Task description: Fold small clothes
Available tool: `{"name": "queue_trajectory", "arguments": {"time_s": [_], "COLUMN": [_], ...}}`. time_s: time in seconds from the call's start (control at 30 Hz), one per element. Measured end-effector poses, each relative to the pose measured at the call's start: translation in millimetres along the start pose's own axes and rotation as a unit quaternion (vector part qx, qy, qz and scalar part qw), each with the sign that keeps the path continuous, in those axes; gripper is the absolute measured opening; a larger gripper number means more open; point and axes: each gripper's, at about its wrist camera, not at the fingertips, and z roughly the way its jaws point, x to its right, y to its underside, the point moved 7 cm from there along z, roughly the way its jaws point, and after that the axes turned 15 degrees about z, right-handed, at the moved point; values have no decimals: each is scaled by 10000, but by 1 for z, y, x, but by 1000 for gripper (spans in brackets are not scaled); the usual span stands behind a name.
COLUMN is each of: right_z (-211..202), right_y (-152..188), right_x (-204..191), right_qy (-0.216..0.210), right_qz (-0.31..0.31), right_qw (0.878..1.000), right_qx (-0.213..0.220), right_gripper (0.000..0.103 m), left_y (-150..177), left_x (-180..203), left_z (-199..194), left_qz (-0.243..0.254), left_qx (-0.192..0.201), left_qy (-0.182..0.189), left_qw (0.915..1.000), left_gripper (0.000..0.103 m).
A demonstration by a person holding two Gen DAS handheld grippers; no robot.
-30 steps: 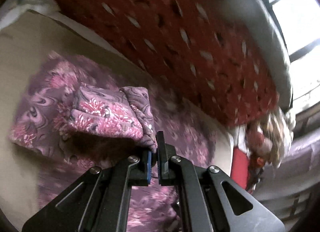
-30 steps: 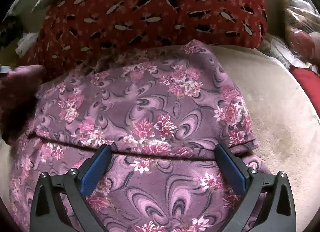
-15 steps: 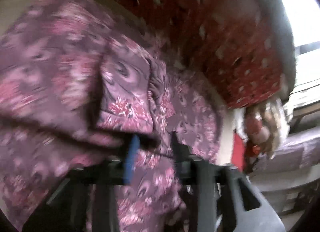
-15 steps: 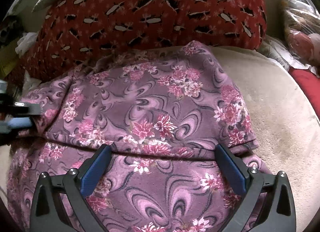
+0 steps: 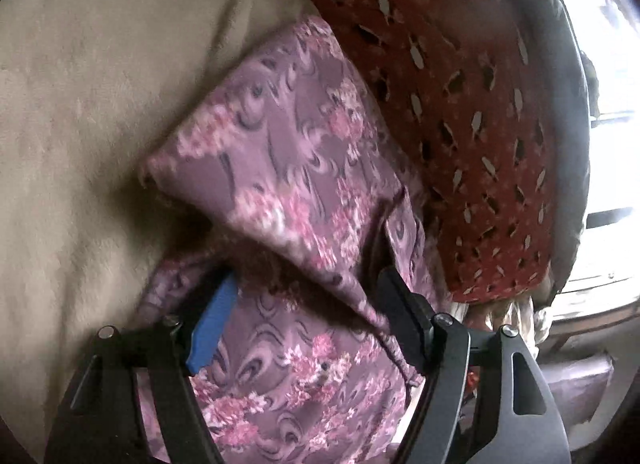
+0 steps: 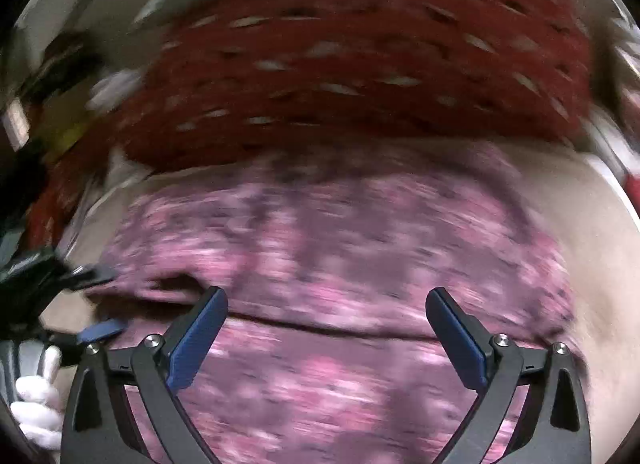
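Under everything you have the beige blanket (image 5: pixel 80 111) spread as your work surface, with the red patterned cushion (image 5: pixel 460 111) propped along its far edge. On the blanket, its far side against that cushion, lies the floral garment (image 5: pixel 288 167), purple with pink flowers, and it now shows a doubled layer: a flap sits folded over the lower part, its crease running across between the fingers in your right wrist view.

That fold is what has just changed. A second ago your left gripper (image 5: pixel 304 316) was pinched tight on a bunched corner lifted clear of the cloth; now the jaws are opening, the pads no longer press on anything, and the flap is dropped across the garment, its edge draped loosely between the fingers. So this fold looks delivered, though the flap's nearer edge stands slightly off the layer beneath and may want smoothing.

Your right gripper (image 6: pixel 326 340) hovers over the garment with its jaws wide apart, holding nothing; its view is smeared by motion, so finer detail there is unclear
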Motion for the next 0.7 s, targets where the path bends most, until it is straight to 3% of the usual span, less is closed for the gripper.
{"name": "queue_trajectory", "arguments": {"time_s": [0.1, 0.23, 0.3, 0.33, 0.37, 0.4, 0.53, 0.6, 0.63, 0.7], "right_z": [17, 43, 51, 53, 53, 51, 30, 20, 16, 12], "right_y": [5, 12, 12, 10, 8, 5, -23, -35, -40, -45], "right_x": [-38, -65, -70, -72, -72, -69, -34, -2, 15, 51], "right_qy": [-54, 322, 418, 333, 174, -72, -1012, -1296, -1351, -1393], "right_qz": [-602, -1258, -1466, -1464, -1363, -1112, 315, 1091, 1445, 2005], "right_qw": [9981, 9915, 9883, 9886, 9904, 9934, 9942, 9855, 9802, 9697], "right_qx": [-93, -116, -56, -81, -162, -286, -191, -108, -43, 14], "right_gripper": [100, 98, 82, 58, 26, 14, 12, 12, 7, 7], "left_y": [-4, -6, -7, -6, -6, -6, -5, -3, -3, -2], "left_x": [-8, -13, -11, -10, -8, -6, -1, 3, 4, 5], "left_z": [0, -2, 0, 0, 0, 2, 4, 4, 5, 6], "left_qz": [-72, -154, -139, -108, -70, -22, 133, 263, 303, 353], "left_qx": [-35, -24, -23, -21, -20, -9, 42, 55, 60, 76], "left_qy": [48, 85, 47, 17, -19, -67, -272, -412, -465, -563], "left_qw": [10000, 9998, 9999, 9999, 10000, 10000, 9995, 9988, 9984, 9978], "left_gripper": [72, 72, 72, 72, 72, 72, 72, 72, 72, 72]}}
